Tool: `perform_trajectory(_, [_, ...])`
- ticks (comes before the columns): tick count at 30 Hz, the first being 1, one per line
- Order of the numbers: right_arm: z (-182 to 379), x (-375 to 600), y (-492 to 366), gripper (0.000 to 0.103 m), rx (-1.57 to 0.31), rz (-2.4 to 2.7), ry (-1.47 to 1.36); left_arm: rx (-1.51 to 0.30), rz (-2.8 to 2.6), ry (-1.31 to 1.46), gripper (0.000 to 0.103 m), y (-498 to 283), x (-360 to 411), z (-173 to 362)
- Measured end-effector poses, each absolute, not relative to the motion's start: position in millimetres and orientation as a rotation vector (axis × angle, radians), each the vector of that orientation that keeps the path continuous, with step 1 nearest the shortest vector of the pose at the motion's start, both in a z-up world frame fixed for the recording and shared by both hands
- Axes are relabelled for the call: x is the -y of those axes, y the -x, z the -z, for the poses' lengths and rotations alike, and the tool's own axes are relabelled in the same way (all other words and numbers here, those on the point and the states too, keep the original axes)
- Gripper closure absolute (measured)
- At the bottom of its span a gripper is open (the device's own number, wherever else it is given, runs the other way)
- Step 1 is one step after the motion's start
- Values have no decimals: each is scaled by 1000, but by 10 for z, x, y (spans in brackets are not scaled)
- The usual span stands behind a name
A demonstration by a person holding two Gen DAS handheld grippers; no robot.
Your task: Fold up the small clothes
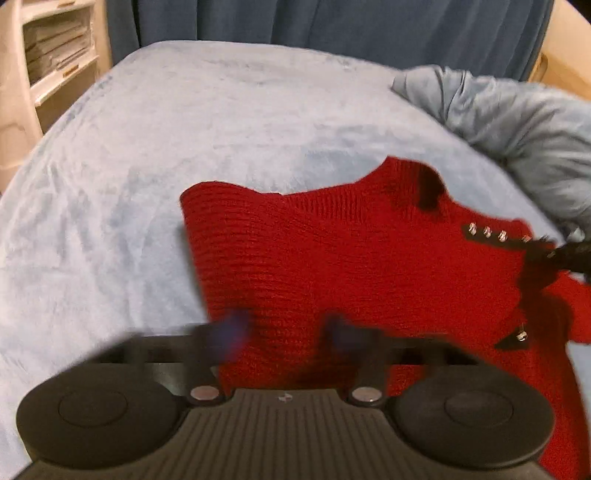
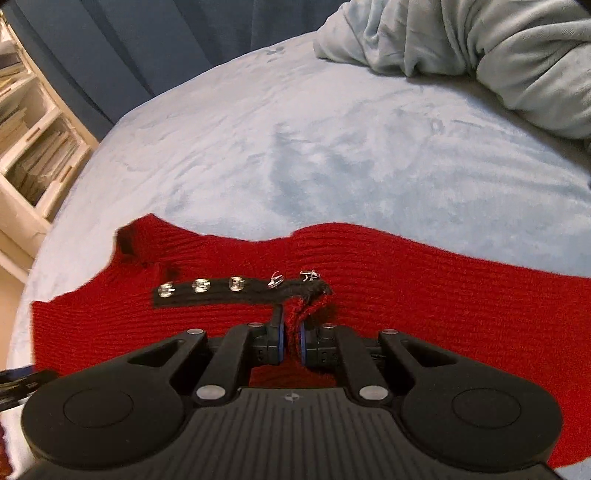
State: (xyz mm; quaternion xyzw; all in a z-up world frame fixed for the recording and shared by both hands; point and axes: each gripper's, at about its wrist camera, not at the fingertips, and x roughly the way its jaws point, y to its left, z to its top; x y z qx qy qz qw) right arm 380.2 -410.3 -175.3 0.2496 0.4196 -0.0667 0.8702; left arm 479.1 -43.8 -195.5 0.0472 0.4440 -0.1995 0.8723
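Note:
A small red knit garment (image 1: 332,258) with a black strip of silver studs (image 1: 495,234) lies on a pale blue blanket (image 1: 166,147). My left gripper (image 1: 288,332) hovers over its near edge, blurred, with its fingers apart and nothing between them. In the right wrist view the garment (image 2: 424,295) spreads across the blanket (image 2: 332,147). My right gripper (image 2: 291,336) is shut on a pinched fold of red knit just below the end of the studded strip (image 2: 221,291).
A bunched grey-blue blanket (image 1: 517,122) lies at the far right, also in the right wrist view (image 2: 480,48). A white shelf unit (image 1: 48,55) stands at the left. A dark blue curtain (image 1: 332,22) hangs behind the bed.

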Motion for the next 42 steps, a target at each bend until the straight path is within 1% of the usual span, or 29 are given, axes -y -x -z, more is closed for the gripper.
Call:
perform_trajectory(3, [1499,4065,-3738,96,-865,55,-583,-957,422,32,86,-4906,170,1821])
perform_trajectory(6, [1303,4014,-3668,96,-839,-47,-652,-989,384,-16,86,-5063,-59,1788])
perform_trajectory(8, [1366,3940,-3698,96,-824,-64,-612,-1009,383,-9,84,-5135,-171,1855])
perform_trajectory(10, [1618,3915,-3794,96,-866,-5,-568,-989,385,2,74,-5094,-202,1901])
perform_trajectory(12, [1959,3983,-3851,95,-928,81,-595,-950,376,-6,52,-4989,-165,1917])
perform_trajectory(13, [2087,4019,-3842,93,-940,104,-620,-931,369,-31,46,-4930,-133,1918])
perform_trajectory(14, [2144,4041,-3810,91,-922,104,-637,-911,360,-77,34,-4863,-91,1913])
perform_trajectory(15, [2144,4055,-3760,88,-892,99,-649,-885,359,-134,28,-4783,-50,1904])
perform_trajectory(16, [2120,4056,-3718,78,-876,105,-643,-862,368,-171,28,-4719,-37,1893])
perform_trajectory(19, [2052,4049,-3579,66,-838,125,-607,-805,442,-227,25,-4505,-28,1833])
perform_trajectory(21, [2067,4052,-3519,64,-838,117,-591,-793,465,-230,25,-4445,-11,1804])
perform_trajectory(24, [2083,3997,-3478,64,-844,119,-555,-841,472,-264,25,-4495,67,1863])
perform_trajectory(26, [2089,3971,-3470,64,-852,129,-532,-880,447,-362,27,-4528,74,1971])
perform_trajectory(27, [2094,3949,-3465,64,-858,131,-518,-901,415,-406,24,-4543,21,2048])
perform_trajectory(29, [2104,3925,-3447,64,-871,127,-491,-916,409,-350,23,-4539,-154,2041])
perform_trajectory(31, [2067,3929,-3382,63,-870,135,-489,-893,390,-307,22,-4494,-238,1956])
perform_trajectory(33, [1972,3997,-3197,53,-843,161,-552,-862,364,-311,22,-4421,-238,1870])
perform_trajectory(35, [1807,4115,-2814,31,-745,213,-627,-841,370,-305,20,-4332,-242,1758])
perform_trajectory(36, [1735,4176,-2607,26,-697,249,-648,-829,362,-287,17,-4262,-253,1696])
perform_trajectory(37, [1676,4250,-2390,22,-648,293,-662,-823,354,-264,16,-4181,-266,1644])
perform_trajectory(40, [1621,4560,-1746,21,-557,482,-703,-836,369,-211,16,-3894,-246,1551])
perform_trajectory(42, [1708,4826,-1387,21,-526,632,-774,-820,356,-208,16,-3653,-222,1508])
